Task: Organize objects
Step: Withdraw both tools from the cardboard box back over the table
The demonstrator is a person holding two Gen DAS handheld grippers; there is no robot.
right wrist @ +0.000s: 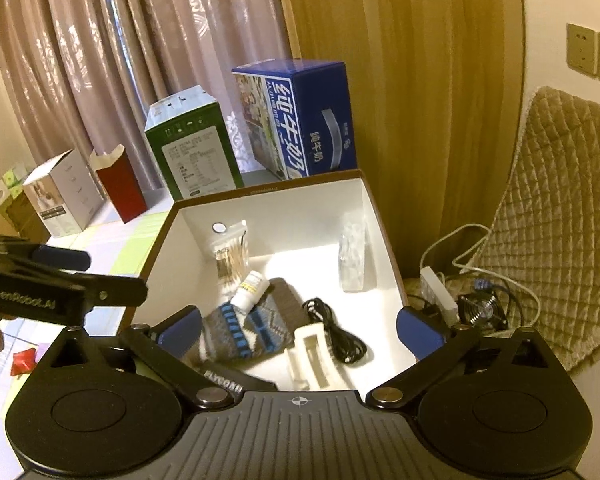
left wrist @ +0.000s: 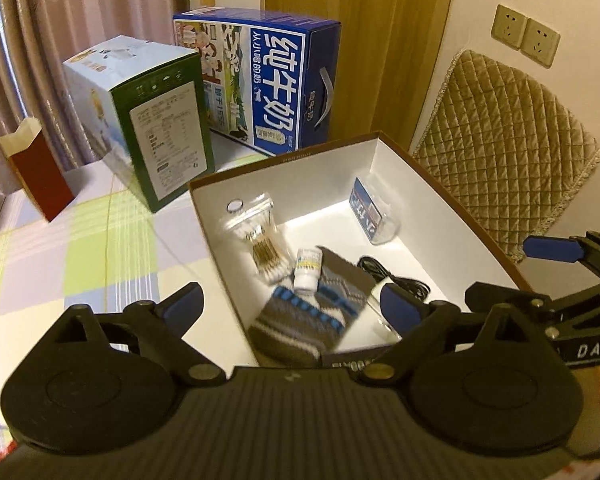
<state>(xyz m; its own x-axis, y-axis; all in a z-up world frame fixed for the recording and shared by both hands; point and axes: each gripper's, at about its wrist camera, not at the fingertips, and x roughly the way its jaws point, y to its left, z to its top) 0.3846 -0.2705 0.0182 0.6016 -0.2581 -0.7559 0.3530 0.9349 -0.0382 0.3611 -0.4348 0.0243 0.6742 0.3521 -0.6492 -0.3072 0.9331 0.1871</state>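
Both claws, left (left wrist: 290, 306) and right (right wrist: 300, 326), are seen released and empty above the box (right wrist: 374, 216); withdrawal should be kept clear of its walls.

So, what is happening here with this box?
A person holds two tools over an open box on a checked tablecloth. Both the left tool and the right tool are open and hold nothing. The box already contains a knitted sock, a small white bottle lying on it, a bag of cotton swabs, a black cable and a clear container.
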